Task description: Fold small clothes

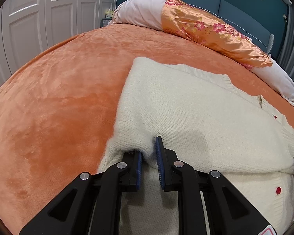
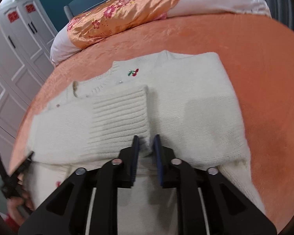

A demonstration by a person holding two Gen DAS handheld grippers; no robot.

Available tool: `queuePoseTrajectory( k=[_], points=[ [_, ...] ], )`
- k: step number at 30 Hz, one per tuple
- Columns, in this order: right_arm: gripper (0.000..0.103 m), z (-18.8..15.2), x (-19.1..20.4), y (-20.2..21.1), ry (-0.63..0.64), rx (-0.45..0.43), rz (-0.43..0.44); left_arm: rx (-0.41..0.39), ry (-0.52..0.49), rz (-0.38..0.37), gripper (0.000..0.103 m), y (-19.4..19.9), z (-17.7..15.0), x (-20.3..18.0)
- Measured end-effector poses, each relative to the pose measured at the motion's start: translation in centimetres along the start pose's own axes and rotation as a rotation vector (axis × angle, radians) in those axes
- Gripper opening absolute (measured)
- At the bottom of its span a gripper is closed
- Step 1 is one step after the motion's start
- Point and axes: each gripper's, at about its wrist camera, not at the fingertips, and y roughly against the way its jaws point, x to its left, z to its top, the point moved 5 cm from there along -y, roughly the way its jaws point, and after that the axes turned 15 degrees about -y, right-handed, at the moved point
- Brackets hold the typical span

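A cream knitted cardigan [image 1: 196, 105] lies on the bed, on an orange plush bedspread [image 1: 54, 90] with a soft, crushed nap. The knit is fuzzy and fine-stitched, with ribbed bands along its edges, and its near part is doubled over into a rounded fold. A ribbed cuff [image 2: 120, 115] lies across the body, and a small embroidered cherry [image 2: 133, 72] sits near the neckline. Red buttons [image 1: 278, 190] dot the front band.

The left gripper [image 1: 149, 156] is clamped on the fold's edge: a tuft of fuzzy knit bunches between its blue pads, one finger tucked under the fabric. The right gripper [image 2: 146, 146] likewise pinches a ridge of the knit at the folded edge, its fingers standing slightly apart with wool between them.

At the head of the bed lies a long bolster of pale pink cloth [image 1: 139, 11], wrapped in glossy orange satin with pink flowers [image 1: 211, 31]. Behind it stands a padded blue headboard [image 1: 225, 5]. White panelled wardrobe doors [image 1: 49, 9] flank the bed.
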Motion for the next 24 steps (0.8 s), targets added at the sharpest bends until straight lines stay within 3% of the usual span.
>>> queuePoseTrajectory(
  k=[2, 3, 8, 11, 13, 16, 18, 20, 23, 24],
  points=[
    [0.02, 0.2, 0.3, -0.1, -0.01, 0.013, 0.01, 0.0, 0.001, -0.001, 0.016, 0.0, 0.0, 0.0],
    [0.011, 0.2, 0.4, -0.2, 0.001, 0.01, -0.004, 0.0, 0.001, -0.001, 0.016, 0.0, 0.0, 0.1],
    [0.001, 1.4, 1.2, 2.1, 0.07, -0.114, -0.024, -0.002, 0.001, -0.001, 0.016, 0.0, 0.0, -0.1],
    [0.001, 0.6, -0.7, -0.6, 0.062, -0.032, -0.077, -0.001, -0.001, 0.001, 0.016, -0.1, 0.1, 0.0],
    [0.002, 0.5, -0.8, -0.7, 0.081, -0.042, -0.073, -0.001, 0.001, -0.001, 0.016, -0.2, 0.1, 0.0],
    [0.01, 1.4, -0.3, 0.8, 0.022, -0.041, -0.027, -0.002, -0.001, 0.002, 0.016, -0.2, 0.1, 0.0],
    [0.039, 1.7, 0.0, 1.6, -0.007, -0.044, 0.021, -0.002, 0.0, 0.001, 0.016, -0.1, 0.1, 0.0],
    [0.047, 1.9, 0.6, 1.3, -0.009, -0.025, 0.044, -0.002, -0.001, 0.002, 0.016, -0.2, 0.1, 0.0],
    [0.052, 2.1, 2.0, -1.6, 0.058, 0.032, -0.018, -0.002, -0.001, 0.003, 0.016, -0.2, 0.1, 0.0],
    [0.044, 2.3, 2.5, -2.4, 0.081, 0.036, -0.04, -0.002, -0.001, 0.002, 0.016, -0.2, 0.1, 0.0]
  ],
)
